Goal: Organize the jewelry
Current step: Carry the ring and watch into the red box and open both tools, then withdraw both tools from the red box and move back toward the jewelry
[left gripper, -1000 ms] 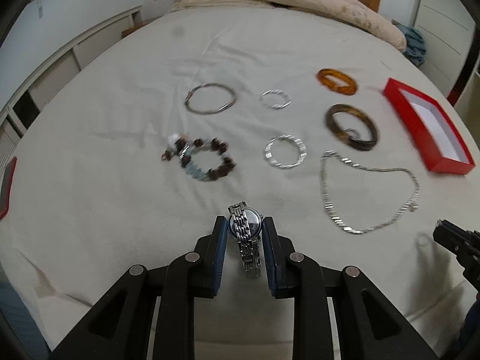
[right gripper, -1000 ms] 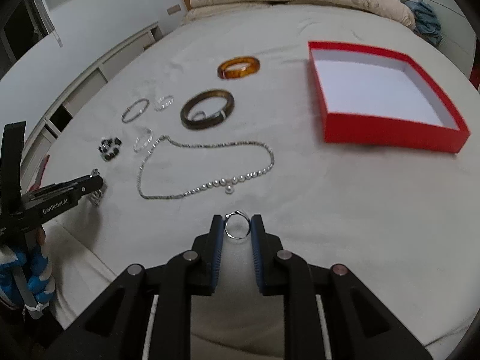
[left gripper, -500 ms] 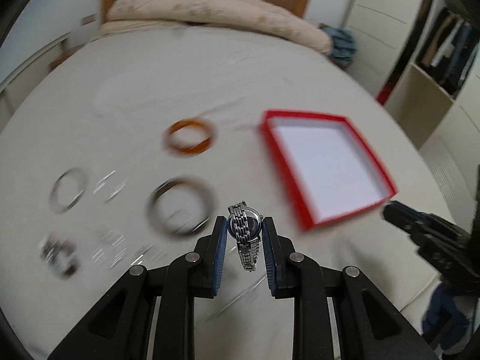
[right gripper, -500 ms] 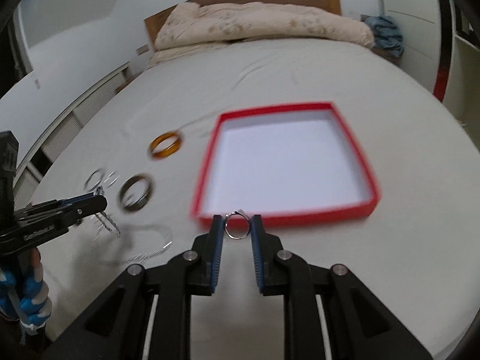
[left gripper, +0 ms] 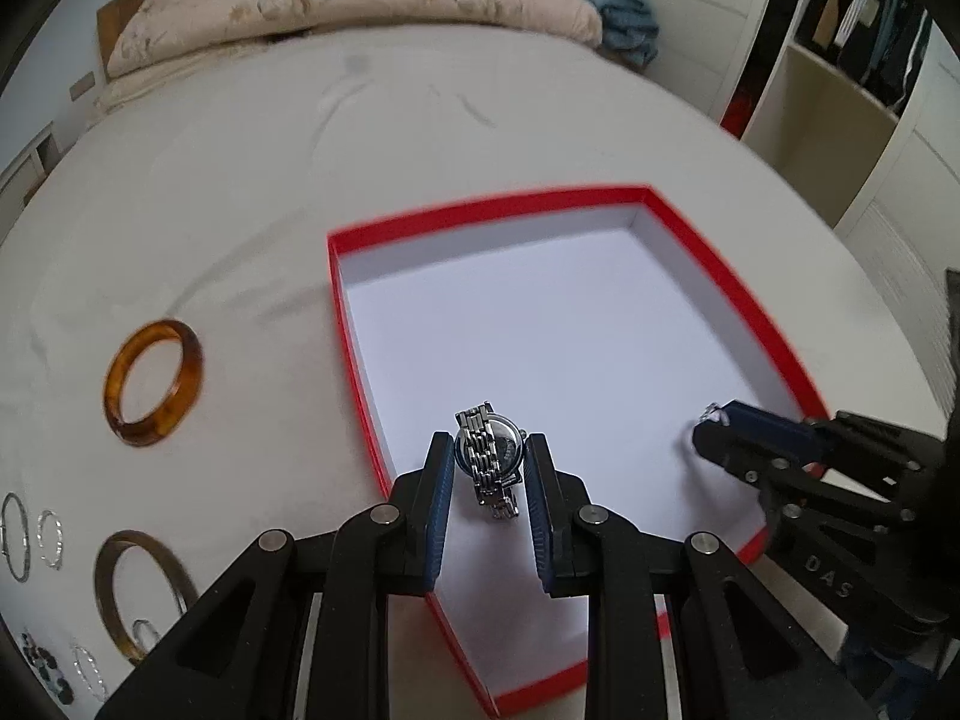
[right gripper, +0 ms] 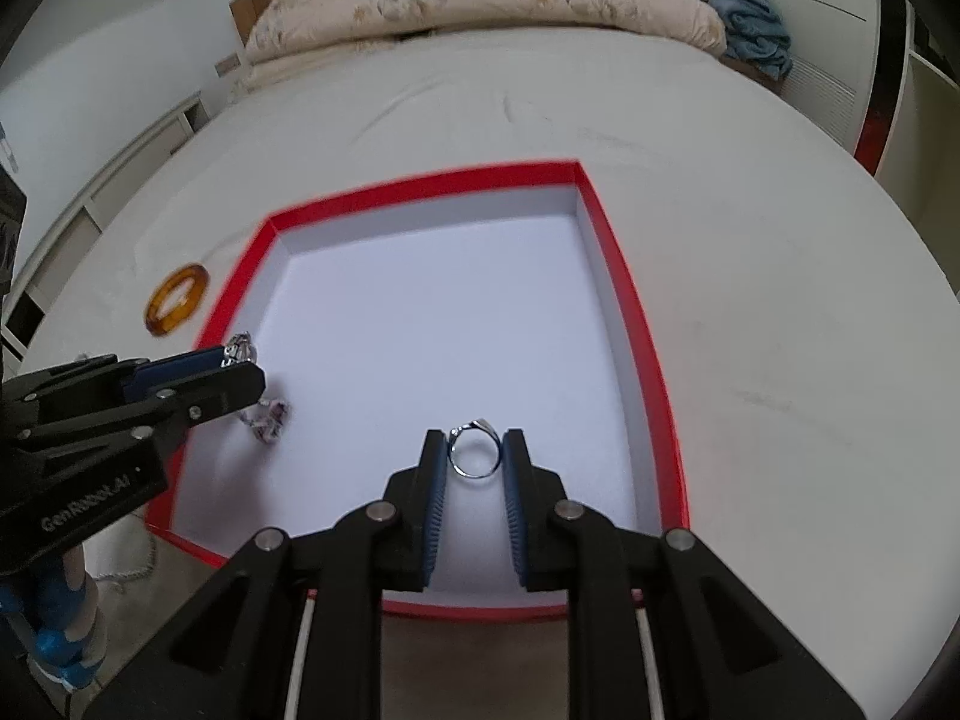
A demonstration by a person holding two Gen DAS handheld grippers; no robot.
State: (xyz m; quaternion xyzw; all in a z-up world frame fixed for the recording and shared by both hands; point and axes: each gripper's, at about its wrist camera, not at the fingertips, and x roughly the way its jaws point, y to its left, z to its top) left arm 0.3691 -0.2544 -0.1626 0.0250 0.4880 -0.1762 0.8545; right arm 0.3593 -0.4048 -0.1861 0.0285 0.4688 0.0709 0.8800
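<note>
1. My left claw [left gripper: 487,463] pinches a watch [left gripper: 489,459] above the red box [left gripper: 741,300] on the bed [left gripper: 240,180].
2. My right claw [right gripper: 475,457] pinches a ring [right gripper: 474,448] over the same box.
3. An amber bangle [left gripper: 153,383] lies beside the box.

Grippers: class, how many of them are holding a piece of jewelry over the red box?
2. The left gripper grips a silver watch; the right gripper grips a silver ring. Both are above the red box.

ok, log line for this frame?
left gripper: holds watch | right gripper: holds ring | both over red box
</note>
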